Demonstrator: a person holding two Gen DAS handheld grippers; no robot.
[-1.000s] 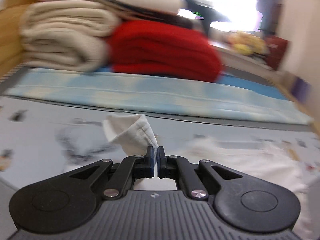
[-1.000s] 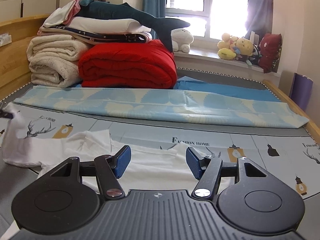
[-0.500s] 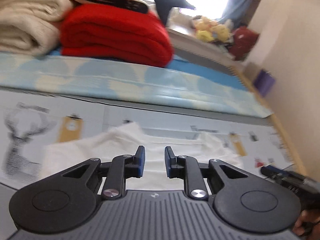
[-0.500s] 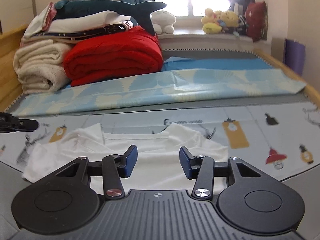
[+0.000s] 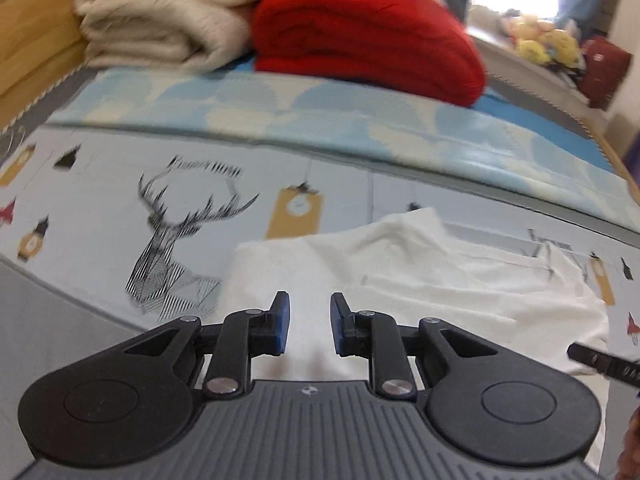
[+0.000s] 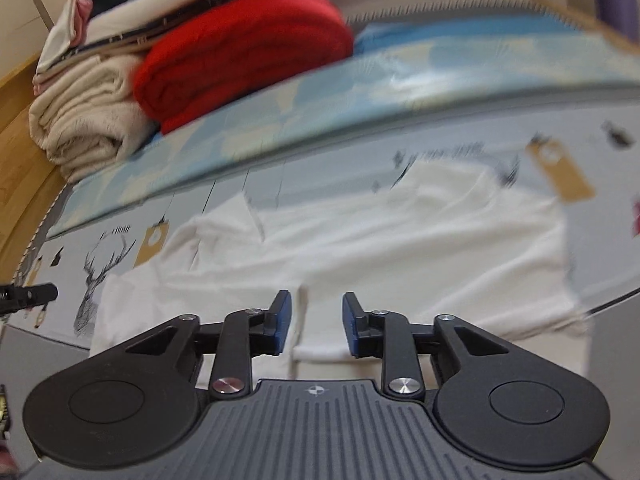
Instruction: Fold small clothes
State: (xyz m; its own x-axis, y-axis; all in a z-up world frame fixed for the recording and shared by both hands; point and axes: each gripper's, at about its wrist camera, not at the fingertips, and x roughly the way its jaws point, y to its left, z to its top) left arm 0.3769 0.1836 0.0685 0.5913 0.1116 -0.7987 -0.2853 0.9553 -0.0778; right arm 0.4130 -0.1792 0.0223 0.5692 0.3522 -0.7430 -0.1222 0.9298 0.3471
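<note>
A small white shirt (image 5: 440, 280) lies spread and wrinkled on the printed bed sheet (image 5: 100, 208). My left gripper (image 5: 310, 322) hovers over the shirt's left part, open, with nothing pinched between its blue pads. In the right wrist view the shirt (image 6: 380, 240) fills the middle. My right gripper (image 6: 316, 322) is low over its near edge and its jaws are closing. A fold of white cloth lies between and under them, and the pads do not press on it. Each gripper's dark tip shows at the edge of the other's view: the right gripper's tip (image 5: 600, 362) and the left gripper's tip (image 6: 28, 294).
At the back stand folded cream blankets (image 5: 160, 12) and a red blanket (image 5: 360, 32) behind a light blue sheet strip (image 5: 320, 116). A wooden bed frame (image 5: 32, 32) runs along the left. Plush toys (image 5: 544, 40) sit on the sill at the far right.
The left gripper let go of the white cloth corner it held and opened. The right gripper's jaws narrowed while it dropped toward the shirt and rolled.
</note>
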